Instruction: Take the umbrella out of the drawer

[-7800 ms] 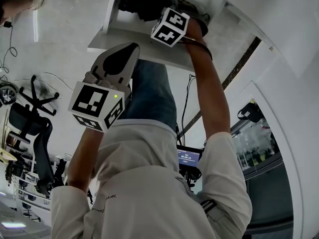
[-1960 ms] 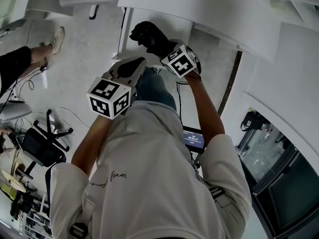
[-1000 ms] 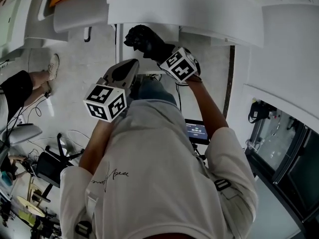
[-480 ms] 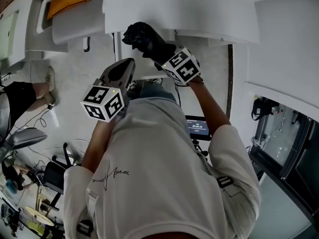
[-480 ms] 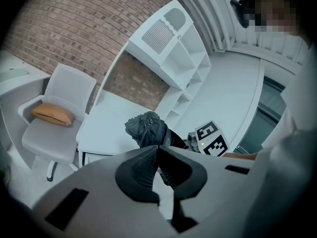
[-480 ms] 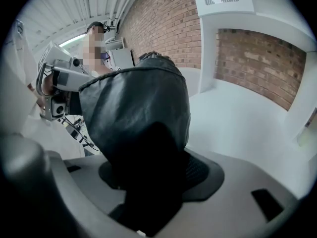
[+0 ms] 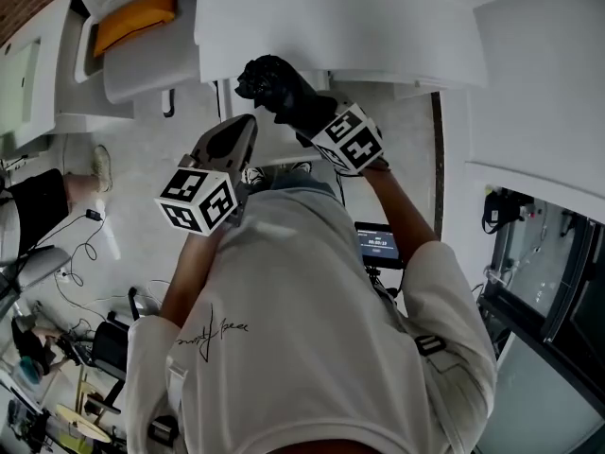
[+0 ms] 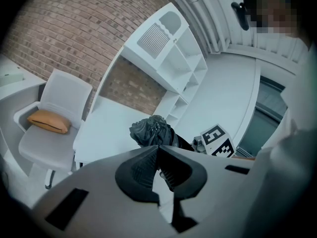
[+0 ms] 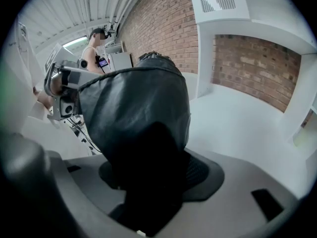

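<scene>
The umbrella (image 7: 277,87) is black, folded and in its sleeve. My right gripper (image 7: 310,121) is shut on its lower end and holds it up in front of the white table (image 7: 378,22). In the right gripper view the umbrella (image 9: 136,108) fills the space between the jaws and hides the fingertips. My left gripper (image 7: 233,138) hangs just left of the umbrella and does not touch it. Its jaws are shut with nothing in them (image 8: 158,148), and the umbrella (image 8: 150,131) shows beyond them. No drawer is in view.
A white chair (image 7: 142,50) with an orange cushion (image 7: 132,19) stands left of the table. White shelves (image 8: 183,78) rise against a brick wall (image 8: 64,38). Another person (image 9: 94,48) stands far off. Cables and a black office chair (image 7: 109,343) are on the floor at left.
The right gripper has lifted the umbrella from the low white drawer up to table height. Both grippers and the view rose together; in the last half second they barely shifted.
</scene>
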`<state>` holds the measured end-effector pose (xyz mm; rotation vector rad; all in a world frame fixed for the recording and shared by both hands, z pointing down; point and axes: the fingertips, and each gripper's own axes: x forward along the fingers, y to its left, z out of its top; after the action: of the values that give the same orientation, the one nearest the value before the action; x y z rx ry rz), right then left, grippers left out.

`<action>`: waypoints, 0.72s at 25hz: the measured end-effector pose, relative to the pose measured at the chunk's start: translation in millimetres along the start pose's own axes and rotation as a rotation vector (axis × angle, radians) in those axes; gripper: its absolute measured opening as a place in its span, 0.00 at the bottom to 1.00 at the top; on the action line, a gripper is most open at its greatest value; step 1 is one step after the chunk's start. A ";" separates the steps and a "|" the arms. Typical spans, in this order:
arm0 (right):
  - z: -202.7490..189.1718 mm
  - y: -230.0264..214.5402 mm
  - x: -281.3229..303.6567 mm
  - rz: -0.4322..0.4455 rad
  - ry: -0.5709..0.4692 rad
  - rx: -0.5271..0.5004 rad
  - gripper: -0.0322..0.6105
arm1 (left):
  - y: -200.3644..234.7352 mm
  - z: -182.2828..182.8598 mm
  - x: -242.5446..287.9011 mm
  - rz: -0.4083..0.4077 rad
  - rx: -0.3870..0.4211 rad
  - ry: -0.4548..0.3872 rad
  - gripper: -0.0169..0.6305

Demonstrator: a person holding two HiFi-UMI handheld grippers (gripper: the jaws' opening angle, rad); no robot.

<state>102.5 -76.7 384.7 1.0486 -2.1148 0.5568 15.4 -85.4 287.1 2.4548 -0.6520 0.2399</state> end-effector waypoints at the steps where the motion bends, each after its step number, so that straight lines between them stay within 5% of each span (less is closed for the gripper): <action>1: 1.3 0.0 -2.3 -0.001 -0.005 0.002 0.43 | 0.4 1.0 0.6 0.000 0.002 -0.002 0.05; 18: 23.1 11.4 -38.0 -0.038 -0.084 0.051 0.43 | 4.8 11.0 -8.2 -0.002 0.004 -0.035 0.05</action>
<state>100.2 -65.4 340.3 1.1569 -2.1590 0.5594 6.2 -91.9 278.0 2.4678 -0.6641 0.1983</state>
